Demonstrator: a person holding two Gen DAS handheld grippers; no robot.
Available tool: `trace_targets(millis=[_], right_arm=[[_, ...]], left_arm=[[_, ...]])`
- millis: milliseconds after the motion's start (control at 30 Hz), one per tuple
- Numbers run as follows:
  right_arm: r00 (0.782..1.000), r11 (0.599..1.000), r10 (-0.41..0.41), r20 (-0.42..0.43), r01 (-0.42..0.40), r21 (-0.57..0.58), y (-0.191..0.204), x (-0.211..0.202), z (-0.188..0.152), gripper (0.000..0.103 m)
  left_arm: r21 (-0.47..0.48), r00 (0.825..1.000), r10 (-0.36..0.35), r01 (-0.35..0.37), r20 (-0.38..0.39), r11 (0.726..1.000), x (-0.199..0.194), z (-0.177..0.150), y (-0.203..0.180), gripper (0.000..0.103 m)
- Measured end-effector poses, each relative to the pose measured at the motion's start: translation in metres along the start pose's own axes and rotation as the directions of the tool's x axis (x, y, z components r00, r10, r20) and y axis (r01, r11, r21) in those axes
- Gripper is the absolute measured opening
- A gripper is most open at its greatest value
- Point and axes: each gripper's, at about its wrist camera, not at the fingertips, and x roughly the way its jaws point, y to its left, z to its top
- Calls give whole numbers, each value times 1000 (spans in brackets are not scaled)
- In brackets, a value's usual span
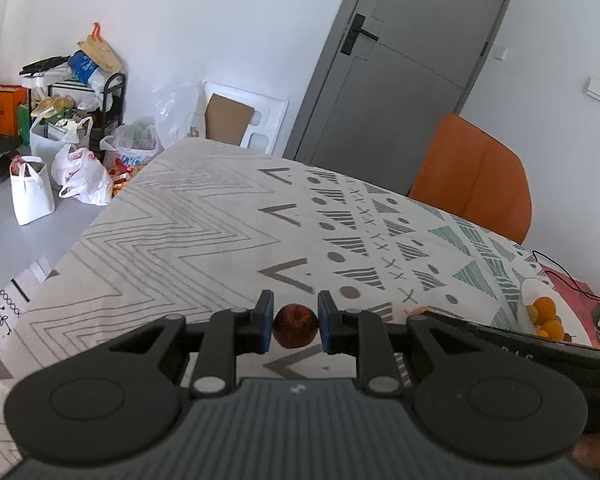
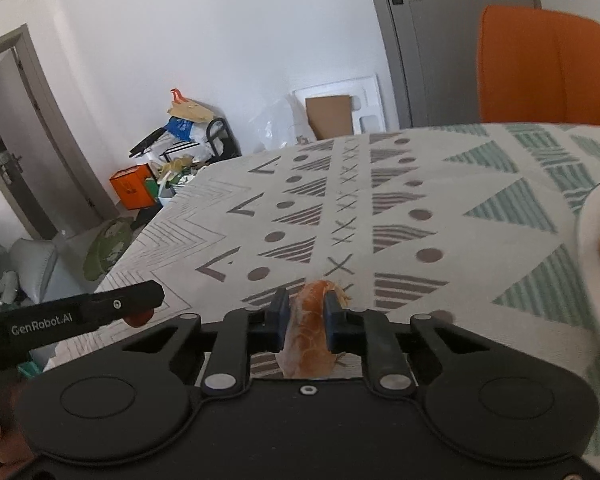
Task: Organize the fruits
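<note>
My left gripper (image 1: 296, 326) is shut on a small dark red apple (image 1: 296, 326), held above the patterned tablecloth (image 1: 204, 236). My right gripper (image 2: 307, 320) is shut on an orange peeled citrus piece (image 2: 309, 332) with pale pith, also above the cloth (image 2: 400, 208). A white plate (image 1: 534, 288) holding several small oranges (image 1: 546, 316) sits at the right in the left wrist view; its rim (image 2: 596, 264) shows at the right edge of the right wrist view. The left gripper's side (image 2: 80, 316) shows at the left of the right wrist view.
An orange chair (image 1: 476, 180) stands behind the table's far right side. A red item with a black cable (image 1: 572, 292) lies beyond the plate. Bags and a rack (image 1: 76, 136) crowd the floor by the wall. A grey door (image 1: 400, 64) is behind.
</note>
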Motion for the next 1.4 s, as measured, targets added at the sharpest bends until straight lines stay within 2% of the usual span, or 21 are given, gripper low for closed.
trace_targets(millis=[567, 600, 667, 700, 733, 767, 867, 967, 1000, 1033, 1067, 1400], right_arm=[[1000, 995, 3, 6, -3, 97, -54, -39, -19, 17], [1000, 995, 5, 4, -6, 97, -54, -39, -19, 19], [1000, 995, -6, 1, 6, 100, -54, -38, -19, 39], [999, 995, -36, -5, 36, 94, -52, -36, -19, 54], [997, 994, -71, -8, 71, 82, -49, -34, -19, 62], [996, 993, -88, -12, 88, 72, -47, -32, -20, 63], [996, 995, -76, -35, 78, 57, -39, -23, -25, 63], [994, 995, -103, -32, 103, -17, -21, -17, -29, 61], [993, 993, -115, -31, 114, -26, -16, -16, -30, 52], [989, 988, -147, -32, 145, -54, -9, -14, -31, 35], [986, 984, -165, -31, 163, -70, -5, -13, -31, 34], [994, 994, -111, -10, 111, 4, -14, -24, -27, 31]], left_arm=[[32, 999, -35, 35, 5, 999, -4, -8, -26, 21], [32, 999, -35, 35, 4, 999, -3, -8, -25, 21], [28, 999, -36, 36, 2, 999, -2, -8, -22, 21], [23, 999, -36, 36, 2, 999, -2, -8, -21, 21], [18, 999, -36, 36, 2, 999, -2, -8, -19, 21], [12, 999, -37, 37, 1, 999, -2, -8, -16, 21], [-1, 999, -39, 39, -6, 999, 1, -9, -10, 21], [-15, 999, -53, 53, -14, 999, 2, -10, -4, 21], [-19, 998, -61, 60, -13, 998, 1, -9, -2, 21], [-24, 998, -66, 66, -10, 998, 0, -9, -1, 21], [-28, 998, -70, 70, -6, 997, -1, -10, 0, 21], [-15, 998, -60, 60, -5, 998, -4, -9, -3, 21]])
